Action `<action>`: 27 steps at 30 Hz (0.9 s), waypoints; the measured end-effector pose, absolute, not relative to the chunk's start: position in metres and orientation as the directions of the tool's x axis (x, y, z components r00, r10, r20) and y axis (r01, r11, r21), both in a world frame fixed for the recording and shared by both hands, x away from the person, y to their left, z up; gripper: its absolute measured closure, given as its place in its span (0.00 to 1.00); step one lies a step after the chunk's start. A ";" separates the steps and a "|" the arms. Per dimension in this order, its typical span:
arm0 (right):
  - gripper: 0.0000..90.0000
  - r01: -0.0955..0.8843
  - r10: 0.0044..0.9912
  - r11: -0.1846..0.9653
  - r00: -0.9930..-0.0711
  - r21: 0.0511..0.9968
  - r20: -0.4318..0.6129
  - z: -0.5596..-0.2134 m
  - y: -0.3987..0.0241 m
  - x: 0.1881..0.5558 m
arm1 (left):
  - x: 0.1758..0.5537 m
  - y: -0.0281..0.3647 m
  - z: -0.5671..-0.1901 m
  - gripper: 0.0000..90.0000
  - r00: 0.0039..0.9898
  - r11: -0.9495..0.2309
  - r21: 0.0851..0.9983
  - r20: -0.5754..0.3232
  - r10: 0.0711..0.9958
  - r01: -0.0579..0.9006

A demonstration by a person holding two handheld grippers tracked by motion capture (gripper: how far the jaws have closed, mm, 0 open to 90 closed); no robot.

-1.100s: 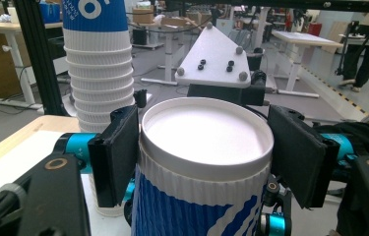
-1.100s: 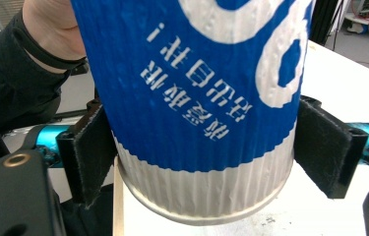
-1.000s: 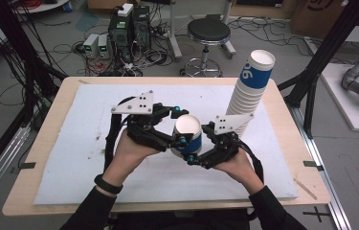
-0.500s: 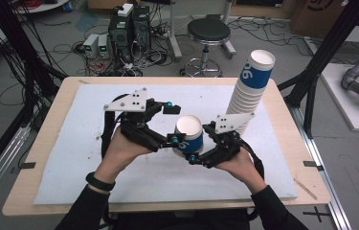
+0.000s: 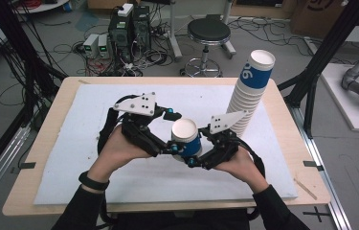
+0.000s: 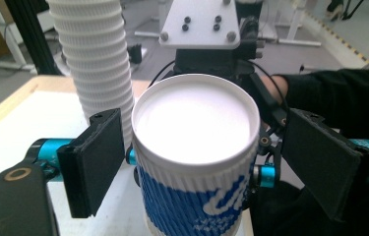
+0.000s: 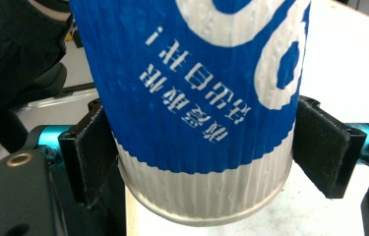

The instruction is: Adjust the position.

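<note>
Blue-and-white paper cup (image 5: 186, 139) mid-table, clamped low between the right gripper (image 5: 194, 155) pads, left gripper (image 5: 173, 132) jaws just opened, standing clear either side of its rim (pads not touching), cup stack (image 5: 249, 93) far right.

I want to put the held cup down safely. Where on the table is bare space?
The white mat is bare left of the left gripper and along the near edge. It is crowded at the far right, around the tall stack of white ribbed paper cups behind the blue-and-white paper cup.
</note>
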State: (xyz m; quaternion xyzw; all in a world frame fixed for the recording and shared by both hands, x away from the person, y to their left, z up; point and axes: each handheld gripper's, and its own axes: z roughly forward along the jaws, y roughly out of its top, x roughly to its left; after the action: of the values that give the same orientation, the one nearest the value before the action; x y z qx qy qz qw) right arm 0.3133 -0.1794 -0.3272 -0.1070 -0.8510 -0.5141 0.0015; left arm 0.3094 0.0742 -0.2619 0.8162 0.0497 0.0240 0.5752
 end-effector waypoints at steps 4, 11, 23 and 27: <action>0.20 0.175 0.170 0.475 -0.980 0.862 0.105 -0.328 -0.174 0.311 | 0.311 0.071 -0.264 0.19 0.993 -0.366 0.929 -0.019 0.116 0.060; 0.20 0.178 0.164 0.492 -0.980 0.852 0.110 -0.327 -0.172 0.309 | 0.311 0.066 -0.268 0.22 0.995 -0.416 0.907 -0.018 0.093 0.055; 0.19 0.175 0.169 0.494 -0.980 0.852 0.103 -0.325 -0.173 0.309 | 0.312 0.069 -0.267 0.33 0.997 -0.384 0.922 -0.019 0.076 0.047; 0.18 0.184 0.174 0.468 -0.978 0.865 0.114 -0.323 -0.175 0.309 | 0.314 0.073 -0.266 0.33 0.996 -0.345 0.937 -0.030 0.080 0.056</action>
State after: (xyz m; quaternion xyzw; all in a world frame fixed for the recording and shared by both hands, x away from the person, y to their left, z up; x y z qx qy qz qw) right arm 0.3092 -0.1754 -0.3231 -0.1043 -0.8566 -0.5052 0.0049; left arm 0.3138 0.0735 -0.2664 0.8200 0.0415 0.0107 0.5708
